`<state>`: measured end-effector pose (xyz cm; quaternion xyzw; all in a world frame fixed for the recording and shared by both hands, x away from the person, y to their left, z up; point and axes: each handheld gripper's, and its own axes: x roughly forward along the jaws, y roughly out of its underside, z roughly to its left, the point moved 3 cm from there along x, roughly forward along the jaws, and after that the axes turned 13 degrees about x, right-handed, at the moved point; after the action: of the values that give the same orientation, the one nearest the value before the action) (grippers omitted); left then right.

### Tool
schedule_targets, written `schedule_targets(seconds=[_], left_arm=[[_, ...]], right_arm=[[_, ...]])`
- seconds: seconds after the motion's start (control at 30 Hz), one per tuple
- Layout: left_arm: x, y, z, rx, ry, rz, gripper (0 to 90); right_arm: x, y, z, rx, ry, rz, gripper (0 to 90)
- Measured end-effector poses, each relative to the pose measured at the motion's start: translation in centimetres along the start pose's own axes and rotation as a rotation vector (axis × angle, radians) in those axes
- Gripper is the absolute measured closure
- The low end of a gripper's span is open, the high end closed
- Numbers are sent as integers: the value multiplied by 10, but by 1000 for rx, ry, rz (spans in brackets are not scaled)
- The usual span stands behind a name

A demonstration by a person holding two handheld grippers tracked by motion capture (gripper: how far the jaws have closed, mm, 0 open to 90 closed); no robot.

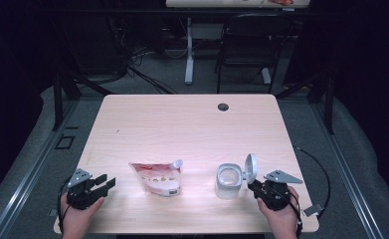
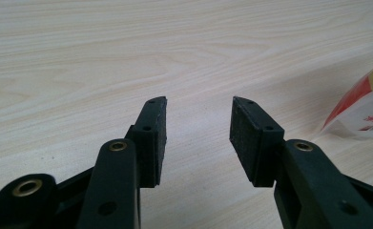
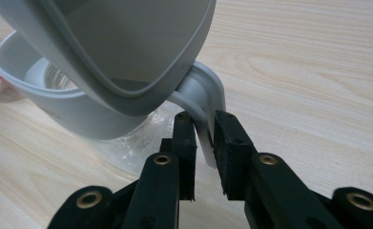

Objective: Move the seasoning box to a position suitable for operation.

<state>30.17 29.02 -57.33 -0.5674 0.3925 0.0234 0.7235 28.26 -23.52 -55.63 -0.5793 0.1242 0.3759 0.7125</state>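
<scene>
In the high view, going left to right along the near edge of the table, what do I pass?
Left hand-held gripper → red-and-white spouted pouch → clear container with its white lid flipped up → right hand-held gripper, clamped on the container's handle.

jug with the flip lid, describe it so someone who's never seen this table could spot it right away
On the pale wooden table, look along the near edge toward the right. The jug stands there, clear-bodied with a white rim, its round lid tipped up. Unlike the flat red-and-white pouch beside it, it has a handle, clamped between the right gripper fingers.
</scene>
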Motion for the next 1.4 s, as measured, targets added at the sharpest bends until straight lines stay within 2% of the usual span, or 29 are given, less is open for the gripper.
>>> schedule_targets(seconds=[0.27, 0.5, 0.6, 0.77, 1.1, 1.3, 1.4], left_arm=[[0, 0, 0, -1, 1, 3, 573], [1, 0, 1, -2, -1, 5, 573], [1, 1, 1, -6, 1, 5, 573], [2, 1, 0, -5, 1, 7, 573], [3, 1, 0, -9, -1, 6, 572], [3, 1, 0, -6, 1, 10, 572], [2, 1, 0, -3, 0, 10, 572]], right_arm=[[8, -1, 1, 6, 19, -15, 786], [14, -7, -2, -28, 54, -32, 801], [15, -9, -6, -20, 45, -32, 792], [19, -12, -12, 20, 1, -49, 778], [24, -20, -20, 32, 6, -52, 767], [30, -26, -25, 55, -18, -49, 750], [31, -28, -26, 55, -11, -47, 749]])
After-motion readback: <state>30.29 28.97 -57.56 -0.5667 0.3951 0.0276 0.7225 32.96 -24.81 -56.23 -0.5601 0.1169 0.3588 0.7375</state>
